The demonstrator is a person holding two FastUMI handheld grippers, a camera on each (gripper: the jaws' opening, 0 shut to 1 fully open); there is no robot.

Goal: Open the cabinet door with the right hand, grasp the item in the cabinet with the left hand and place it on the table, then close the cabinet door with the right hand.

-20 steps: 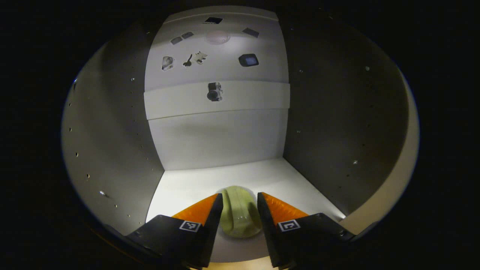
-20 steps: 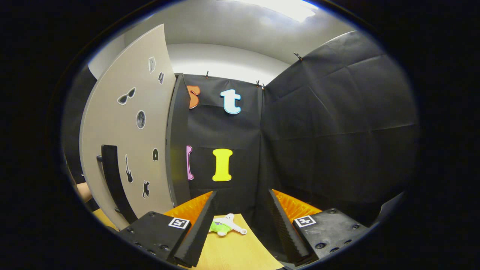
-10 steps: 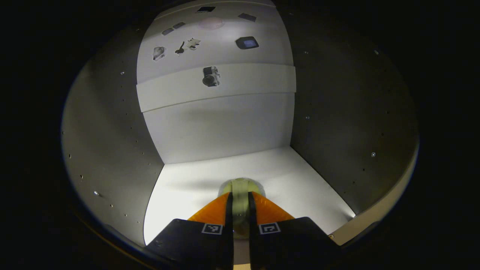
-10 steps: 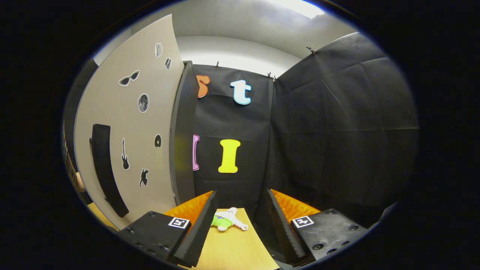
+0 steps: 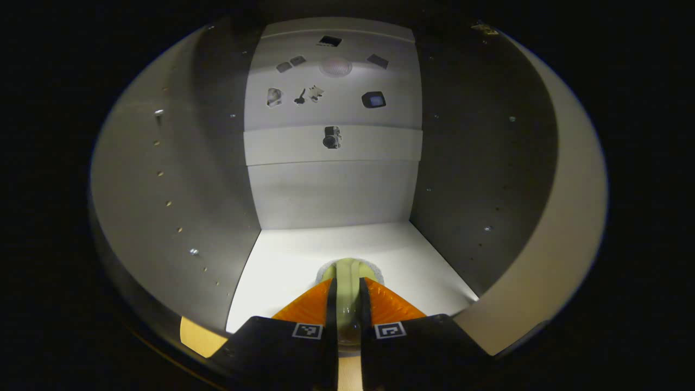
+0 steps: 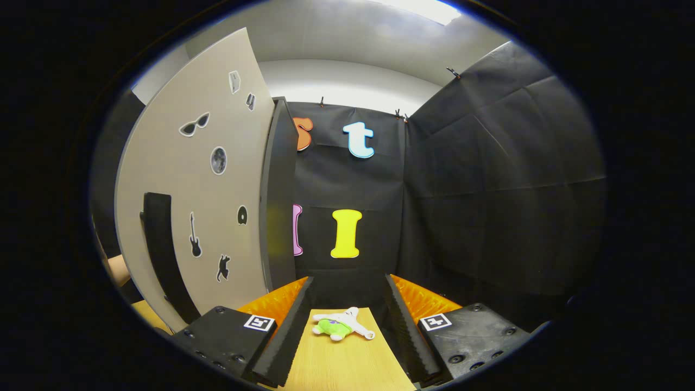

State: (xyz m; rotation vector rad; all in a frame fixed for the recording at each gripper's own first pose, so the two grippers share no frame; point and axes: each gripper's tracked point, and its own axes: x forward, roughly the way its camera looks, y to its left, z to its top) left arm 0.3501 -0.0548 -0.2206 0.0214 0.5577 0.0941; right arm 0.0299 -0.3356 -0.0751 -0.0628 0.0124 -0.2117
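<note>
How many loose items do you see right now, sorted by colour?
Pale green: 1, the item clamped in the left gripper inside the cabinet.
White and green: 1, the plush toy on the table.
Total: 2.

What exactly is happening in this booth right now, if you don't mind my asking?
A person is working a claw in each hand at a small cabinet. The left claw reaches into the cabinet and is shut on a pale green item sitting near the front of its floor. The cabinet door stands open. The right claw hangs open and empty over the table, where a small plush toy lies.
</note>
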